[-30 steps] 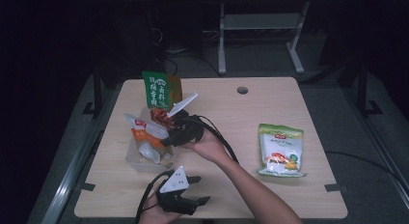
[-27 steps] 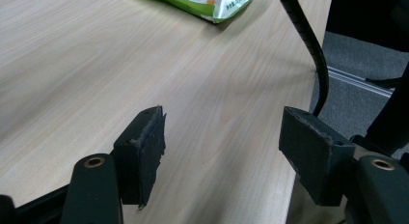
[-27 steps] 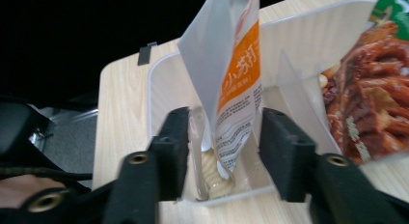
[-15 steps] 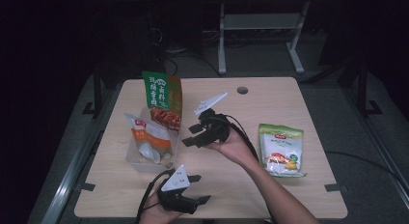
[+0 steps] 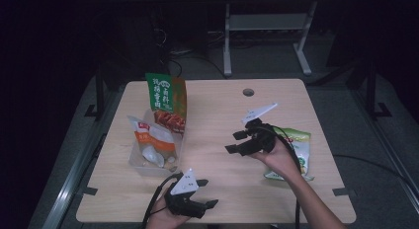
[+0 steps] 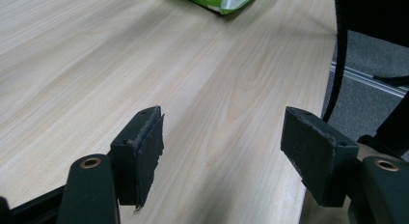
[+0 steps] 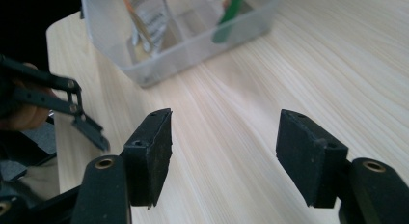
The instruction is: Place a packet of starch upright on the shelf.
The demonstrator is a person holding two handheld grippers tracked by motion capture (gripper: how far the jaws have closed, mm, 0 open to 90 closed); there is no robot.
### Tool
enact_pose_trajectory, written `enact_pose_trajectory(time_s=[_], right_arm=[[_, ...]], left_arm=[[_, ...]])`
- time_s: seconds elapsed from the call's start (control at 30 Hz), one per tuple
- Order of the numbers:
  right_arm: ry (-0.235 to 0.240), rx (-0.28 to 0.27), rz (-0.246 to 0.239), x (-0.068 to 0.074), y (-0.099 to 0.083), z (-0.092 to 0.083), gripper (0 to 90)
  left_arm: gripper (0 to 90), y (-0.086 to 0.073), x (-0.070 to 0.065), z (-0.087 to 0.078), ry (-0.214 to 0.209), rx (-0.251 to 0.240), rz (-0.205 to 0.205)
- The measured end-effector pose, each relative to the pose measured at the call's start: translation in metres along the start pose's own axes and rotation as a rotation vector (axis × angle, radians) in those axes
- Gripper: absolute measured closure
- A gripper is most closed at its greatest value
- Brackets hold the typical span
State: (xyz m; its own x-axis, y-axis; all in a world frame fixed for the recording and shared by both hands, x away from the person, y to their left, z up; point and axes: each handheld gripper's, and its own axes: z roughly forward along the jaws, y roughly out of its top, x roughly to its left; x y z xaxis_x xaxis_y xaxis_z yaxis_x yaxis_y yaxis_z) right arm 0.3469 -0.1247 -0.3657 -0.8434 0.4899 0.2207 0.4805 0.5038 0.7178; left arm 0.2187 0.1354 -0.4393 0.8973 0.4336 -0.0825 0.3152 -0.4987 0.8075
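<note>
A clear plastic bin [image 5: 136, 161] at the table's left holds a tall green and red snack bag [image 5: 165, 98] and an orange and white bag [image 5: 154, 140]. A light green snack bag [image 5: 298, 144] lies flat at the right. My right gripper [image 5: 236, 142] hovers mid-table just left of that bag and points back toward the bin [image 7: 193, 45]. Its jaws have just been opening, and nothing is between them [image 7: 224, 156]. My left gripper [image 5: 207, 193] rests at the table's front edge, open and empty [image 6: 222, 151].
The wooden table [image 5: 212, 105] has a round cable hole [image 5: 248, 92] near its far edge. A black cable [image 6: 340, 55] hangs past the table's side. A metal stand [image 5: 267, 26] is on the floor behind the table.
My right gripper has drawn away from the bin and moved right across the table toward the light green bag, its jaws wider apart. The left gripper has stayed put.
</note>
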Motion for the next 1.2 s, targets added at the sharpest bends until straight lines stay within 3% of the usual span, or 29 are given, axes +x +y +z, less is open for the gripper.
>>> enact_pose_trajectory(time_s=[0.13,0.33,0.4,0.93,1.2], right_arm=[[-0.051,-0.004,0.045,-0.013,-0.023,-0.025,35.7],[-0.105,0.015,0.081,-0.025,-0.044,-0.041,34.9],[-0.123,0.021,0.121,-0.033,-0.058,-0.05,34.6],[-0.243,0.052,0.265,-0.068,-0.11,-0.087,33.3],[-0.303,0.075,0.337,-0.087,-0.131,-0.096,32.6]], left_arm=[[30.8,0.005,-0.002,0.007,-0.006,0.006,0.006],[30.7,0.014,-0.003,0.014,-0.011,0.004,0.022],[30.7,0.017,-0.004,0.018,-0.015,-0.005,0.015],[30.7,0.043,-0.006,0.054,-0.054,-0.016,0.02],[30.7,0.05,-0.007,0.063,-0.062,-0.02,0.021]])
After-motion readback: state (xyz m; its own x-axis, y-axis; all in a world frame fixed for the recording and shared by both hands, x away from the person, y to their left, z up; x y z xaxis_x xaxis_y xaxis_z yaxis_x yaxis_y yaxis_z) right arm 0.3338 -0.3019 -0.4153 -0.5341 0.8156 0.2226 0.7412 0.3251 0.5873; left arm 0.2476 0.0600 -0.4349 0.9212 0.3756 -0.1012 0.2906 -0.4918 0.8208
